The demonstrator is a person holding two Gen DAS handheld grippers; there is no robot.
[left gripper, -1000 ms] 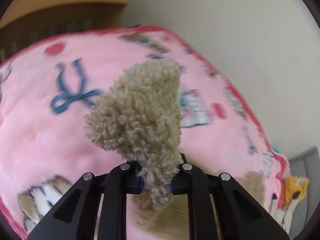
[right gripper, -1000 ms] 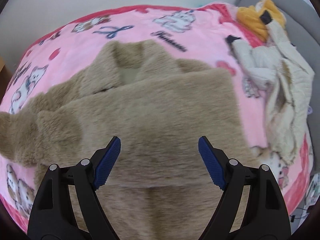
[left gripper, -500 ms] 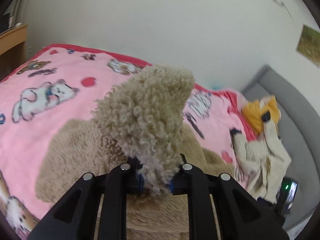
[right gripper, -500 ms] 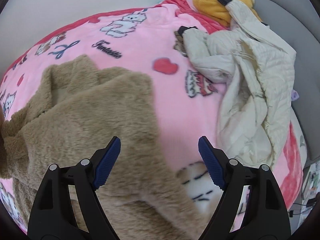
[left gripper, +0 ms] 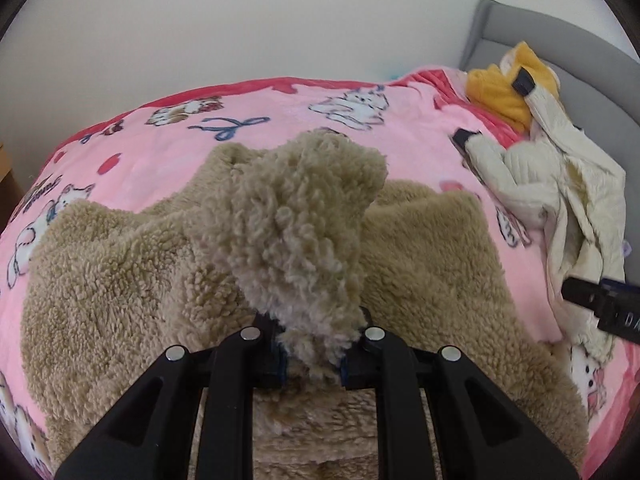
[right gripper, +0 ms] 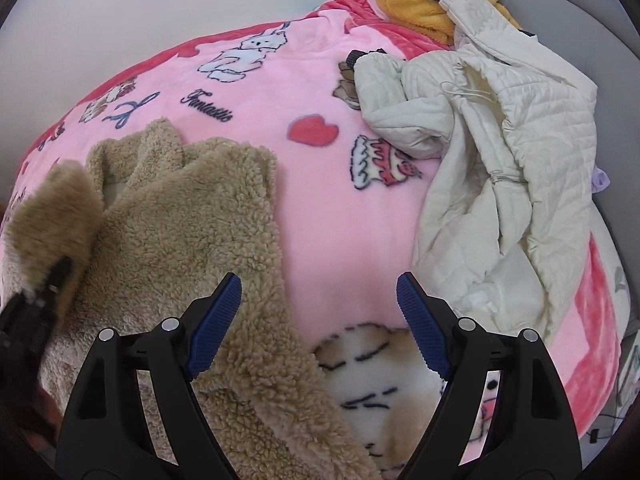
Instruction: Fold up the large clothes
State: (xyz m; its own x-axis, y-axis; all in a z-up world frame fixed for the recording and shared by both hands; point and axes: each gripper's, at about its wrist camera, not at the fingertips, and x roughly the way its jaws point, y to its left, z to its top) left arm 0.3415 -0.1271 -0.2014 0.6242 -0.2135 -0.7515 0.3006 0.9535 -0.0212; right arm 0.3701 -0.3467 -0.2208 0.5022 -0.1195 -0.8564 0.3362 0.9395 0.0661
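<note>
A tan fleece coat (left gripper: 120,280) lies spread on the pink blanket (left gripper: 280,120). My left gripper (left gripper: 314,364) is shut on a fold of the coat's edge (left gripper: 304,220), which stands up between the fingers. In the right wrist view the coat (right gripper: 192,240) fills the lower left, its right edge beside my left finger (right gripper: 216,320). My right gripper (right gripper: 318,328) is open and empty above the blanket (right gripper: 340,220), just right of the coat. The left gripper shows at the far left edge of the right wrist view (right gripper: 36,308).
A cream quilted jacket (right gripper: 500,140) lies crumpled on the right of the bed, with an orange fleece garment (right gripper: 420,4) behind it by the grey headboard (left gripper: 560,48). A white wall runs behind the bed. The right gripper's tip (left gripper: 600,300) shows at the left wrist view's right edge.
The left gripper swung round with the coat's edge, now facing over the coat toward the headboard. The right gripper moved right, off the coat, and now hangs over bare blanket.
</note>
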